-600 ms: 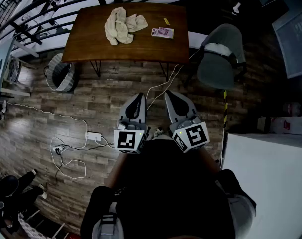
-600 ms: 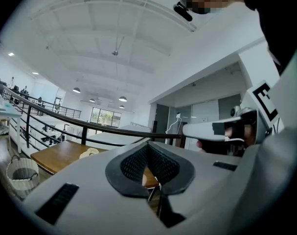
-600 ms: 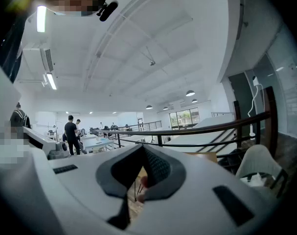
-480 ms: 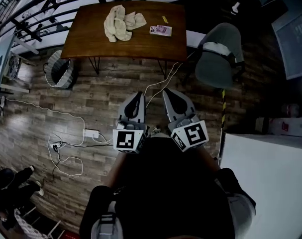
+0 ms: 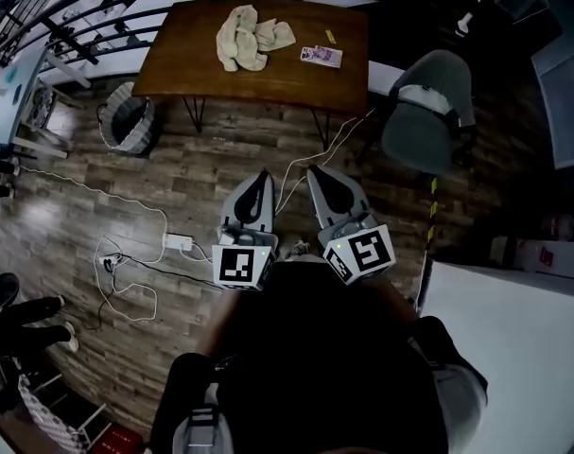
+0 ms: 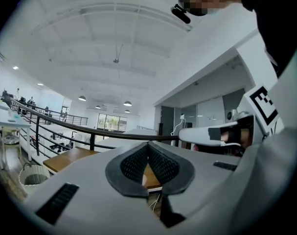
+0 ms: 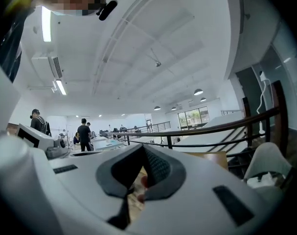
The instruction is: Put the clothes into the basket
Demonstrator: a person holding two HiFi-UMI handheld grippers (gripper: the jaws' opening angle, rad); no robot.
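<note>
A heap of cream clothes [image 5: 249, 36] lies on the brown table [image 5: 192, 64] at the far end of the head view. A pale woven basket [image 5: 130, 126] stands on the wooden floor by the table's left end; in the left gripper view the basket [image 6: 33, 175] shows low at the left. My left gripper [image 5: 265, 174] [image 6: 148, 145] and right gripper [image 5: 314, 172] [image 7: 142, 147] are held level side by side close to the body, well short of the table. Both are shut with nothing between the pads.
A grey chair [image 5: 424, 112] stands right of the table, and a small packet [image 5: 321, 56] lies on it. A power strip with white cables [image 5: 178, 244] trails over the floor at the left. A white counter [image 5: 504, 348] fills the lower right. A black railing [image 6: 65, 124] runs behind the table.
The table, basket and floor cables have slid to the right in the head view. Both grippers keep their place before the body and stay shut.
</note>
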